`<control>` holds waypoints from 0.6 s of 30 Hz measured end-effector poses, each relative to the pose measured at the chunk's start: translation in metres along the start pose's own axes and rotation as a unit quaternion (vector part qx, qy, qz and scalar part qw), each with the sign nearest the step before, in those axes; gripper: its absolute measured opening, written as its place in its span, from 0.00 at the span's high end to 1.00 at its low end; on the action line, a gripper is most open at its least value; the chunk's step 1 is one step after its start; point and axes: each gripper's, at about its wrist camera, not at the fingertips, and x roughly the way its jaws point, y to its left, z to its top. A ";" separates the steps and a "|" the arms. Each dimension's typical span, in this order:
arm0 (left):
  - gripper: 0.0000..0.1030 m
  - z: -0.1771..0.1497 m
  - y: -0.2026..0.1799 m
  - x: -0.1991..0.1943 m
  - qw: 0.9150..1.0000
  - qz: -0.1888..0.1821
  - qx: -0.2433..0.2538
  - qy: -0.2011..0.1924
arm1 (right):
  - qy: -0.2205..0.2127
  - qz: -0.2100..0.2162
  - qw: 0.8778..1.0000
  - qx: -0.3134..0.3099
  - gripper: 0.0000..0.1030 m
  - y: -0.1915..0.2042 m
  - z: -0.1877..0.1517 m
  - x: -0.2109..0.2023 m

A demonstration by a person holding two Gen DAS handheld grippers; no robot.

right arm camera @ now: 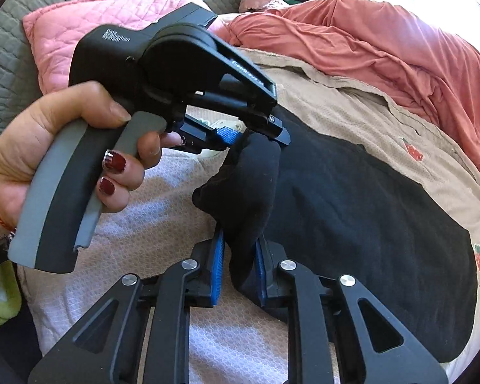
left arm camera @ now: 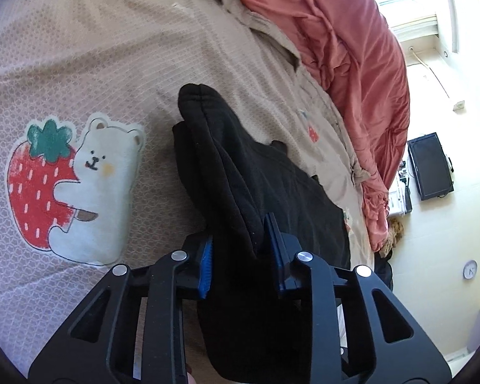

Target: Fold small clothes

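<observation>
Black garment (right arm camera: 352, 198) — one piece only — lies on your beige bedspread (left arm camera: 144, 48), a bunched edge lifted between your two grippers. Your left gripper (left arm camera: 241, 249) is clamped on a fold of it; your right gripper (right arm camera: 238, 256) pinches another fold. Only the right view shows your hand (right arm camera: 57, 147) and one pink pillow (right arm camera: 89, 22); only the left shows the strawberry-bear print (left arm camera: 70, 188) and a monitor (left arm camera: 430, 166).
</observation>
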 end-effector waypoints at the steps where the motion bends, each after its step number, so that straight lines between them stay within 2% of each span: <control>1: 0.79 -0.001 -0.005 -0.002 1.000 -0.003 0.005 -0.003 | -0.002 0.000 1.000 0.001 0.86 -0.001 0.001 -0.003; 4: 0.79 -0.003 -0.019 -0.009 1.000 -0.017 0.012 -0.011 | -0.015 0.001 1.000 0.008 0.86 -0.010 0.001 -0.016; 8: 0.79 -0.011 -0.043 -0.015 0.999 -0.015 0.041 -0.025 | -0.027 0.003 0.999 0.022 0.86 -0.022 -0.004 -0.033; 11: 0.79 -0.022 -0.058 -0.015 0.998 -0.026 0.041 -0.032 | -0.034 0.001 0.999 0.031 0.86 -0.031 -0.010 -0.046; 18: 0.79 -0.039 -0.102 0.002 0.996 0.003 0.078 -0.032 | -0.055 0.004 0.996 0.076 0.88 -0.065 -0.030 -0.069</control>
